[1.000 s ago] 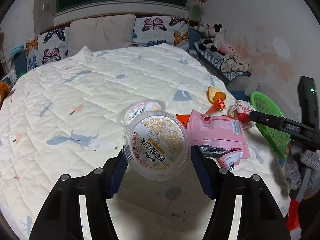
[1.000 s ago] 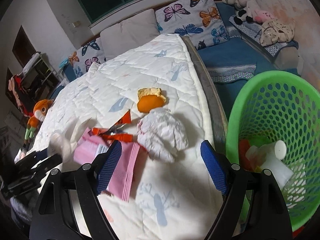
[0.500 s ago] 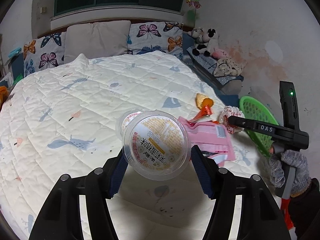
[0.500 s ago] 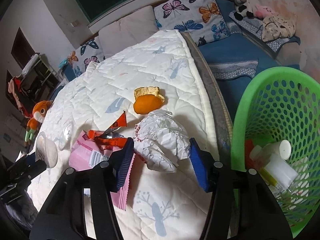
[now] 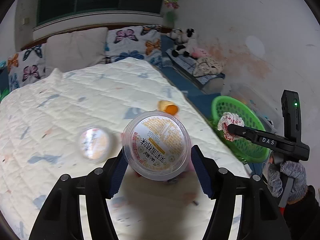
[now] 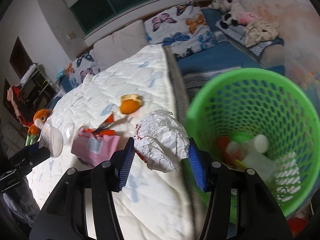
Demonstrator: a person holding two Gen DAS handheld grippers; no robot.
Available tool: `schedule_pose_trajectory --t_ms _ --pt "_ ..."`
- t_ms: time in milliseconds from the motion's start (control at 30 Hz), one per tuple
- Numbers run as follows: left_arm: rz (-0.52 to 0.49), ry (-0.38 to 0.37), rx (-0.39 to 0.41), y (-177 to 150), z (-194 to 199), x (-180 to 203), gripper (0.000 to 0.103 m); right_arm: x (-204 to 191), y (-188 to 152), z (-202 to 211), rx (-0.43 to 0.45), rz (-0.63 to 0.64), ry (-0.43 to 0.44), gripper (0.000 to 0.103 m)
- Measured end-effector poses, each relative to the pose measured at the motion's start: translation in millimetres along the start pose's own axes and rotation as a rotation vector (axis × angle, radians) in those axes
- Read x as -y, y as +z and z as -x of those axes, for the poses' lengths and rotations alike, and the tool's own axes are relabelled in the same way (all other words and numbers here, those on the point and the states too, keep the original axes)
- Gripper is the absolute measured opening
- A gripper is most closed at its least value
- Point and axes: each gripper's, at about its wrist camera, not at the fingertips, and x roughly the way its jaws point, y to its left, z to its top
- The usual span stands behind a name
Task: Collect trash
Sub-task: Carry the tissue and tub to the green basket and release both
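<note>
the right gripper (image 6: 160, 158) pinches the crumpled wrapper (image 6: 162, 140) at the bed's right edge, the green basket (image 6: 230, 84) just to its right; the left gripper (image 5: 158, 168), farther left, clamps a clear cup (image 5: 156, 146).

Plastic cup (image 5: 156, 147) hides the pink packet (image 6: 94, 147) behind it

1. The cup (image 5: 157, 147) sits between the left gripper's (image 5: 158, 172) jaws, above the bed (image 5: 70, 104).
2. A lid (image 5: 95, 145) lies on the bed, left of the cup.
3. The crumpled paper (image 6: 162, 138) sits between the right gripper's (image 6: 161, 162) jaws, left of the basket (image 6: 258, 92).
4. The basket stands beside the bed, with trash inside.
</note>
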Motion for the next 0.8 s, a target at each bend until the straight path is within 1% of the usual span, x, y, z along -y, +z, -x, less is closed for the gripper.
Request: schedule_pose_trajectory --t_ms 233,533,733,800 --pt "-0.050 -0.058 -0.023 10 -21 39 0.061 40 -9 21 0.010 -0.044 -0.076 0.054" --pt "-0.112 -0.102 -0.061 25 -54 85 0.061 87 -19 33 0.006 -0.099 -0.160 0.056" --pt "-0.160 -0.136 -0.073 33 -70 117 0.061 108 -23 37 0.002 -0.129 -0.187 0.060" --pt "-0.174 -0.142 -0.078 36 -75 126 0.061 112 -24 40 0.008 -0.138 -0.191 0.065"
